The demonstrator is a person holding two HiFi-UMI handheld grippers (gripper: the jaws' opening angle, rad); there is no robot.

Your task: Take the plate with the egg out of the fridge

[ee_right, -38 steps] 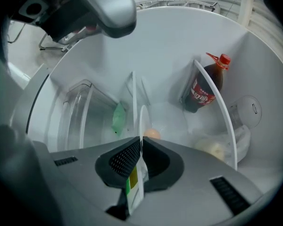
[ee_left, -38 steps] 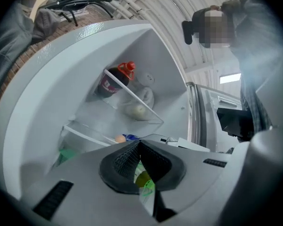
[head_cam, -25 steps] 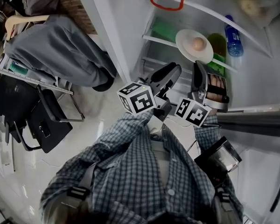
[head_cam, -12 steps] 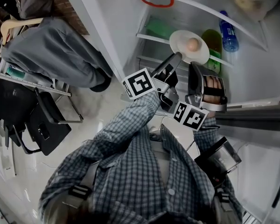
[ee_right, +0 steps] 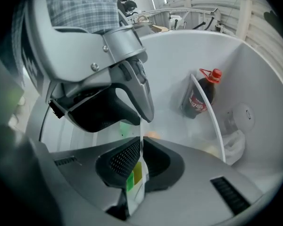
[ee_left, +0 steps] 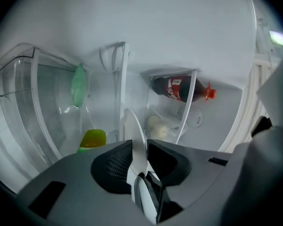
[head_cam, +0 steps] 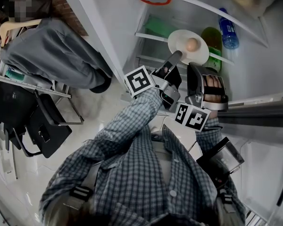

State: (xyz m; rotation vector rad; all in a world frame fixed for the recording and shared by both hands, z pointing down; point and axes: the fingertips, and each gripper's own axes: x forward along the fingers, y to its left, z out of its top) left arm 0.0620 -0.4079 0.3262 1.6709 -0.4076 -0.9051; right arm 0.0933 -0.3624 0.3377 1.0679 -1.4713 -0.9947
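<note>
**Fridge (head_cam: 254,74) shelf (head_cam: 148,36): the grasp is being set**

At the shelf's front edge the plate (head_cam: 179,37) lies flat and face up, with the egg (head_cam: 192,44) near its middle. The step in hand looks like securing the grip before the lift-out.

At the shelf's front left, the left gripper (head_cam: 174,56) has just opened its jaws wide and eased them back a touch. The plate's rim stands between them, not yet pinched. At the shelf's front, the right gripper (head_cam: 194,68) has its jaws nearly together on a thin pale edge, seemingly the same rim.

Next, the left jaws should close. Then the plate should be lifted level and drawn back off the shelf, so the egg does not roll.

The plate is round and has no long axis. The egg's axis is too small to read.
</note>
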